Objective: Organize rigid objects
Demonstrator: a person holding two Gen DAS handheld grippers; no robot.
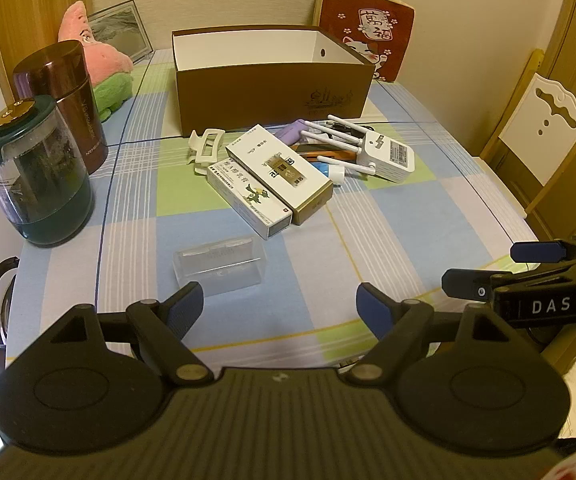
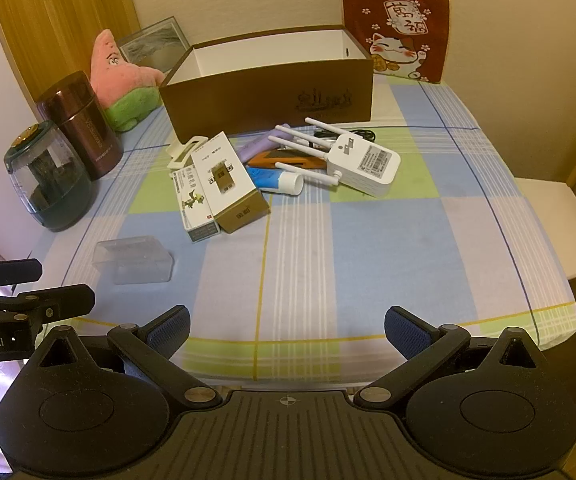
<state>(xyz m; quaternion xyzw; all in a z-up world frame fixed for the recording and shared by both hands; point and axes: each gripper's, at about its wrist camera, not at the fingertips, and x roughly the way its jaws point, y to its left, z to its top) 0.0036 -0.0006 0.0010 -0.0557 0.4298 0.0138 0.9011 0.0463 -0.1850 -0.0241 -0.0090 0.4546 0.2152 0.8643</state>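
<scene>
An open brown box (image 1: 272, 96) (image 2: 268, 92) with a white inside stands at the back of the checked tablecloth. In front of it lies a pile: a white router (image 1: 388, 156) (image 2: 368, 164) with antennas, a white-and-gold carton (image 1: 284, 172) (image 2: 228, 180), a cartoon-printed carton (image 1: 248, 200), a white claw clip (image 1: 206, 148), a purple tube (image 2: 256, 148) and a blue tube (image 2: 276, 180). A clear plastic case (image 1: 220, 264) (image 2: 134, 260) lies alone just beyond my left gripper (image 1: 280, 304), which is open and empty. My right gripper (image 2: 287, 320) hovers open and empty over the table's front edge.
A teal glass kettle (image 1: 36, 184), a maroon flask (image 1: 68, 100) and a pink plush (image 1: 96, 56) line the left side. A red cat cushion (image 2: 400, 32) leans behind the box. A white chair (image 1: 540, 132) stands to the right of the table.
</scene>
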